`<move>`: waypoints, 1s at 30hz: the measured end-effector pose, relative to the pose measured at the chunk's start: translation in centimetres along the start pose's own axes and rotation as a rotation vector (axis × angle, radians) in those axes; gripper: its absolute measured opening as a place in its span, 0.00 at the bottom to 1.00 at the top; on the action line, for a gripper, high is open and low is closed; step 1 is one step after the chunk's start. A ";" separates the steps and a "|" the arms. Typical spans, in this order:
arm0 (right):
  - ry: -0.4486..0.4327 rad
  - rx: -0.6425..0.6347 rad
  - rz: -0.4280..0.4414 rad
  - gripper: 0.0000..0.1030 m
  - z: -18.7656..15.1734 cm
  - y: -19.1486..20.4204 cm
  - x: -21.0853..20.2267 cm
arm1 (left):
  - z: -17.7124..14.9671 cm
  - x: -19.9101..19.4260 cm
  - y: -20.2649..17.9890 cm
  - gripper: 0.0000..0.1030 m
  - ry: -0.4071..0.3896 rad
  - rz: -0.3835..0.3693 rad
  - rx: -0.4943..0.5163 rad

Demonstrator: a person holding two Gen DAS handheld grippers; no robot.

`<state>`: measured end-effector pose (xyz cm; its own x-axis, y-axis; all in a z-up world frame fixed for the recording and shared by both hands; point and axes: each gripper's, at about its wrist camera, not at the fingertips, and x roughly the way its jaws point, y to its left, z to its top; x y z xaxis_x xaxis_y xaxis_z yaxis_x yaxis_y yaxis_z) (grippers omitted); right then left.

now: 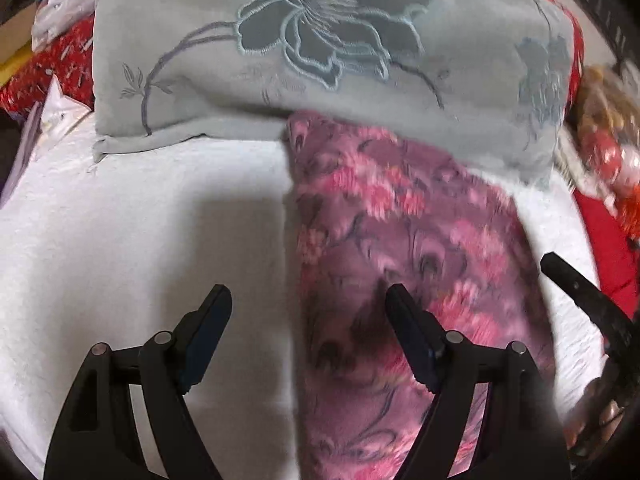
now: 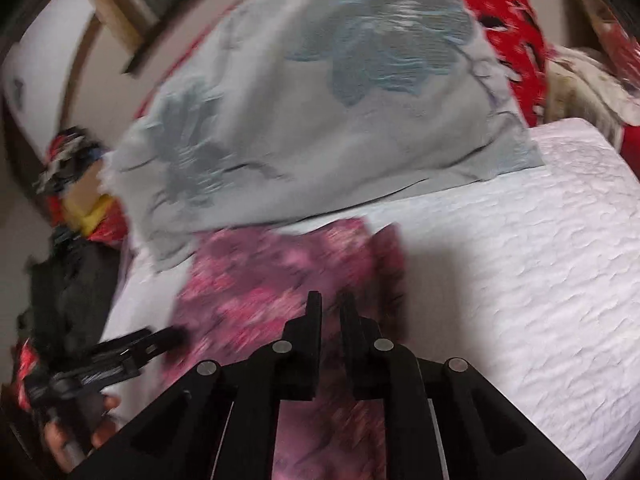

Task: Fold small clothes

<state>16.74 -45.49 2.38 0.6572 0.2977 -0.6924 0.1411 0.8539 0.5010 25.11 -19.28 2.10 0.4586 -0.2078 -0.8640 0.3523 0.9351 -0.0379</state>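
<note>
A purple and pink floral garment (image 1: pixel 400 240) lies flat on the white quilted bed cover (image 1: pixel 140 240). My left gripper (image 1: pixel 308 296) is open above the garment's left edge, one finger over the cover and one over the cloth. In the right wrist view the same garment (image 2: pixel 280 280) lies ahead of my right gripper (image 2: pixel 330 300), whose jaws stand a narrow gap apart with nothing between them. The right gripper shows at the right edge of the left wrist view (image 1: pixel 580 288). The left gripper shows at the lower left of the right wrist view (image 2: pixel 132 348). The right wrist view is blurred.
A grey pillow with an embroidered flower (image 1: pixel 320 52) lies at the head of the bed, overlapping the garment's far end; it also shows in the right wrist view (image 2: pixel 320 100). Red patterned bedding (image 2: pixel 508 40) and clutter lie behind and beside it.
</note>
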 end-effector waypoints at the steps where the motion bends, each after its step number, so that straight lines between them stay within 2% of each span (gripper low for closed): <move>1: 0.038 -0.019 -0.018 0.27 -0.8 0.0 0.5 | -0.4 0.4 -0.3 0.79 0.009 0.010 0.012; 3: 0.115 -0.068 -0.081 0.27 -2.2 0.2 1.9 | -1.2 0.5 -0.3 0.79 0.010 0.021 0.016; 4: 0.090 -0.089 -0.094 0.27 -2.3 0.5 1.4 | -1.4 0.1 -0.2 0.78 0.004 0.026 0.016; 6: 0.103 -0.083 -0.123 0.31 -2.1 0.7 0.9 | -1.6 -0.3 -0.2 0.78 0.006 0.039 0.031; 12: 0.057 -0.001 -0.151 0.36 -1.4 -1.6 -1.0 | -1.9 -1.0 -0.1 0.78 0.009 0.054 0.049; 17: 0.044 0.076 -0.146 0.45 -0.2 -3.5 -1.3 | -1.2 -1.3 0.3 0.78 0.005 0.048 0.049; 19: 0.053 0.099 -0.129 0.46 0.2 -4.1 -1.0 | -0.5 -1.3 1.3 0.78 0.008 0.007 0.017; 22: 0.061 0.129 -0.095 0.48 0.7 -4.3 0.1 | 1.1 -0.5 3.7 0.78 0.050 -0.103 -0.091; 27: 0.107 0.182 -0.044 0.50 1.4 -4.1 3.3 | 2.5 2.0 4.5 0.78 0.133 -0.178 -0.131; 30: 0.094 0.121 -0.064 0.44 2.0 -2.9 3.9 | 3.1 2.5 4.1 0.78 0.148 -0.230 -0.144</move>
<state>20.37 -47.66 -0.74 0.5723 0.2882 -0.7677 0.2719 0.8166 0.5092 30.27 -16.84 1.37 0.2524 -0.3846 -0.8879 0.3090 0.9016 -0.3026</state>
